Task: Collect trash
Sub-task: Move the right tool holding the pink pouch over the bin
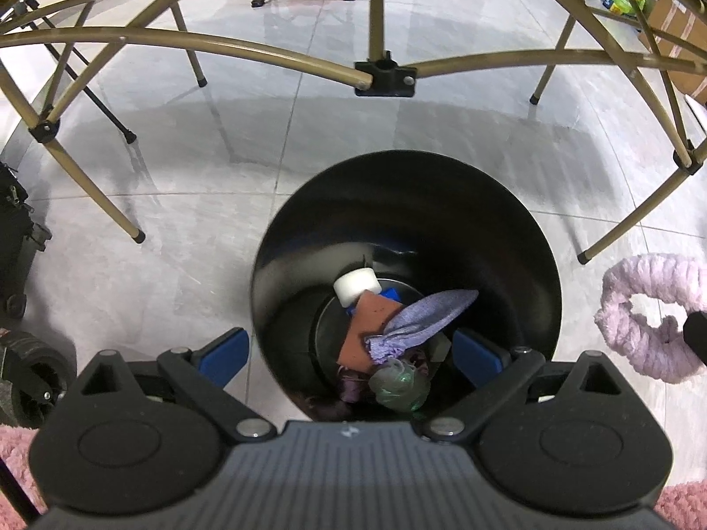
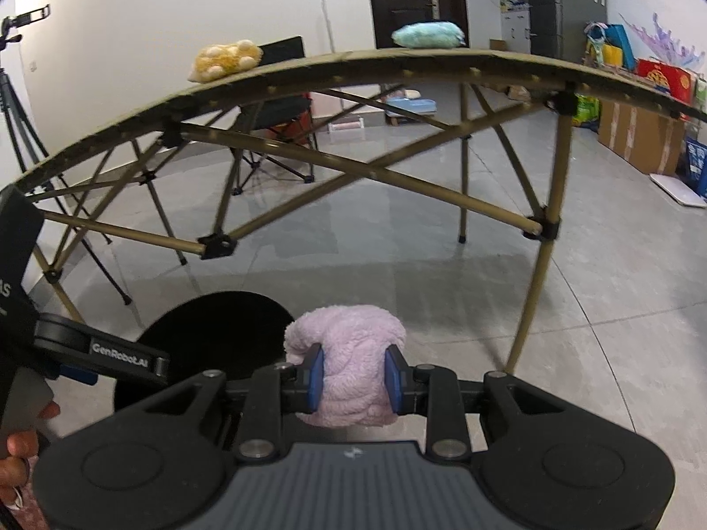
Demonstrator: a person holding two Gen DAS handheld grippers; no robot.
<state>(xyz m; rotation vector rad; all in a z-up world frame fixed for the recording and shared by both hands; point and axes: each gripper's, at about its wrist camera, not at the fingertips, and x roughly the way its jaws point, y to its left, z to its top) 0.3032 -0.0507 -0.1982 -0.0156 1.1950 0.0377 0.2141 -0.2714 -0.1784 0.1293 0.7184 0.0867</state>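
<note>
A black round trash bin [image 1: 442, 203] stands on the floor under the folding table. Inside lie a purple cloth [image 1: 424, 320], an orange sponge [image 1: 369, 331], a white roll [image 1: 357, 285] and a green wad [image 1: 400, 386]. My left gripper [image 1: 351, 353] is open and empty, right above the bin's mouth. My right gripper [image 2: 353, 373] is shut on a fluffy pink cloth [image 2: 353, 353], held to the right of the bin [image 2: 212, 331]. The pink cloth also shows in the left wrist view [image 1: 649, 309]. The left gripper's finger [image 2: 106, 357] shows in the right wrist view.
A folding table [image 2: 353, 62] with gold legs [image 2: 543, 265] stands over the bin. A yellow plush item [image 2: 225, 59] and a teal plush item [image 2: 426, 35] lie on it. A folding chair [image 2: 274, 132], a tripod [image 2: 17, 123] and boxes [image 2: 640, 132] stand around on the grey tiled floor.
</note>
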